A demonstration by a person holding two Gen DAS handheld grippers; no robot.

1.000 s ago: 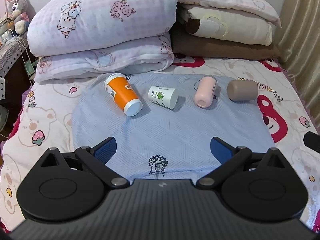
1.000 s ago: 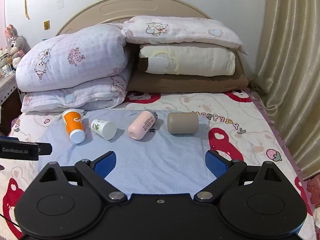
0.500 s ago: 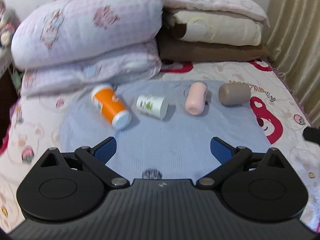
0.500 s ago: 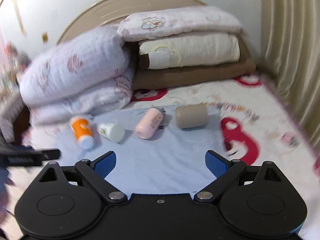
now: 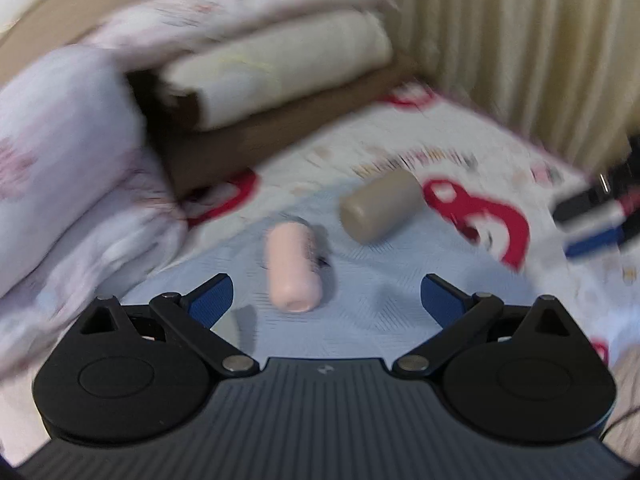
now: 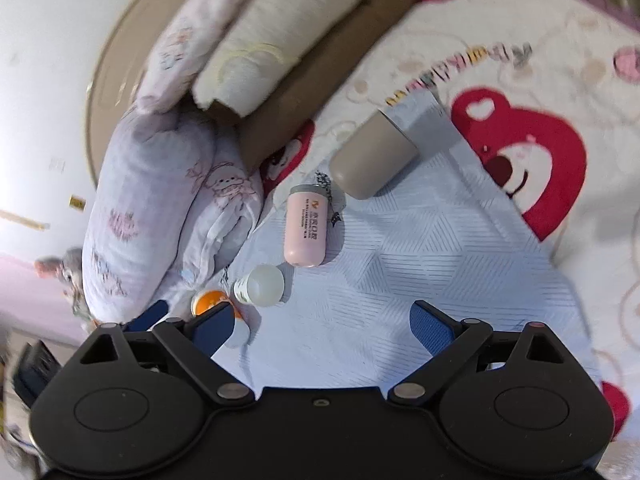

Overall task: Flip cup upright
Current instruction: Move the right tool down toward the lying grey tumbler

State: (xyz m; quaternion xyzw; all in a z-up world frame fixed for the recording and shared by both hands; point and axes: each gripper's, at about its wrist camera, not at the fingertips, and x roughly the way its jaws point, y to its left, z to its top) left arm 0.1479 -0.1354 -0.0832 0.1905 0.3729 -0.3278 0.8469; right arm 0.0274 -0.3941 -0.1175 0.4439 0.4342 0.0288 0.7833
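Several cups lie on their sides on a light blue cloth [image 6: 400,280] on the bed. A tan cup [image 6: 372,156] lies farthest right, a pink cup [image 6: 304,228] beside it, then a small white cup [image 6: 262,284] and an orange cup [image 6: 212,300] partly behind my right gripper's left finger. My right gripper [image 6: 322,324] is open and empty, tilted, above the cloth. My left gripper [image 5: 326,298] is open and empty, just short of the pink cup [image 5: 292,268], with the tan cup [image 5: 380,208] beyond. The left wrist view is blurred.
Stacked pillows and folded quilts [image 6: 168,168] lie at the head of the bed against a beige headboard [image 6: 104,80]. A curtain [image 5: 520,40] hangs on the right. The right gripper shows at the right edge of the left wrist view [image 5: 600,216].
Both grippers moved forward and rightward toward the cups. The right gripper rolled to a tilted, higher view. The orange and white cups left the left wrist view. Both stay open.
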